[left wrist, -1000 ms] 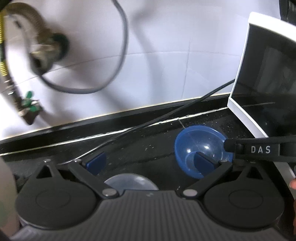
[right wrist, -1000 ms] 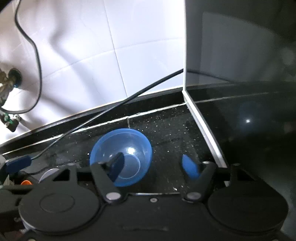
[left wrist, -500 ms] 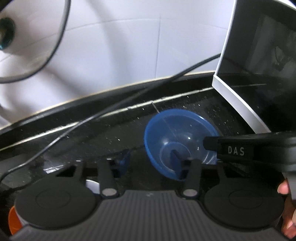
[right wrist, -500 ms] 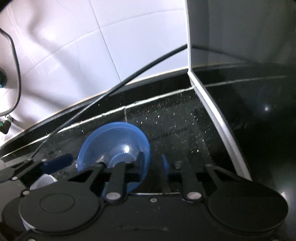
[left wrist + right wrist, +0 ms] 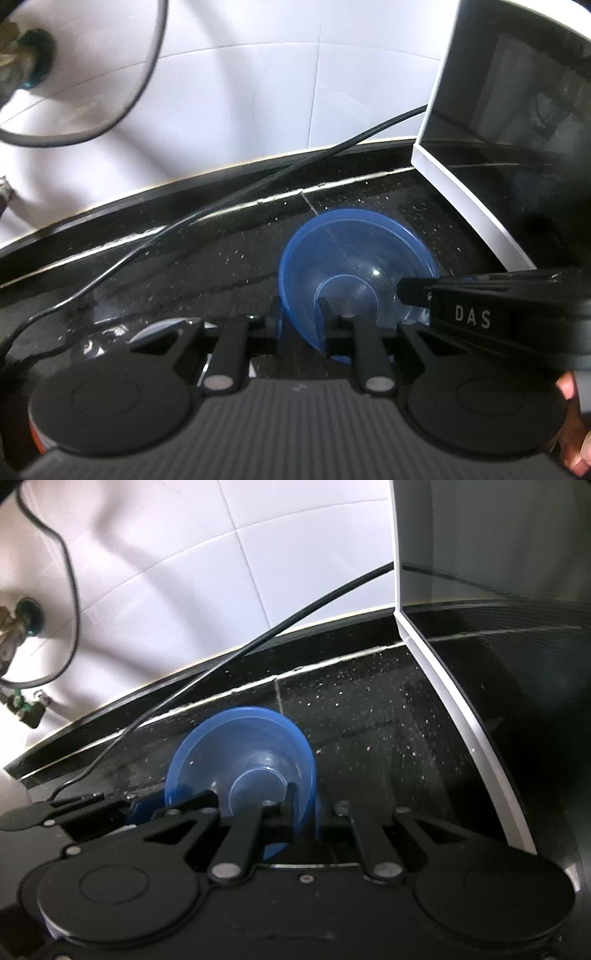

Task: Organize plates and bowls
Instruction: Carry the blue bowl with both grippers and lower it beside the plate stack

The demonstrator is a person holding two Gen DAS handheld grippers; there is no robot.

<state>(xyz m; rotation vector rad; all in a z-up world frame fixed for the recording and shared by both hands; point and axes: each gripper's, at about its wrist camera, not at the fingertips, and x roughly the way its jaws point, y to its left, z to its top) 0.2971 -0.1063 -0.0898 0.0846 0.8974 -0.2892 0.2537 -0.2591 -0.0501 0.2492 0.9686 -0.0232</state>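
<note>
A translucent blue bowl [image 5: 354, 254] stands on the black speckled counter [image 5: 221, 266]. My left gripper [image 5: 300, 314] has its jaws closing on the bowl's left wall, one finger outside and one inside, the pads against the plastic. My right gripper [image 5: 304, 808] is closing on the opposite, right wall [image 5: 306, 760] the same way. In the left wrist view the right gripper [image 5: 469, 317] reaches in from the right, lettered "DAS". In the right wrist view the left gripper [image 5: 140, 806] shows at the bowl's left edge.
A black cable [image 5: 236, 199] runs across the counter to a dark, white-framed appliance [image 5: 476, 206] just right of the bowl. White wall tiles [image 5: 258, 110] with a pipe fitting [image 5: 26, 66] stand behind. A person's fingers [image 5: 570, 417] show at the lower right.
Both grippers went from wide open to closed on opposite walls of the blue bowl. Both cameras sank closer to the bowl.
</note>
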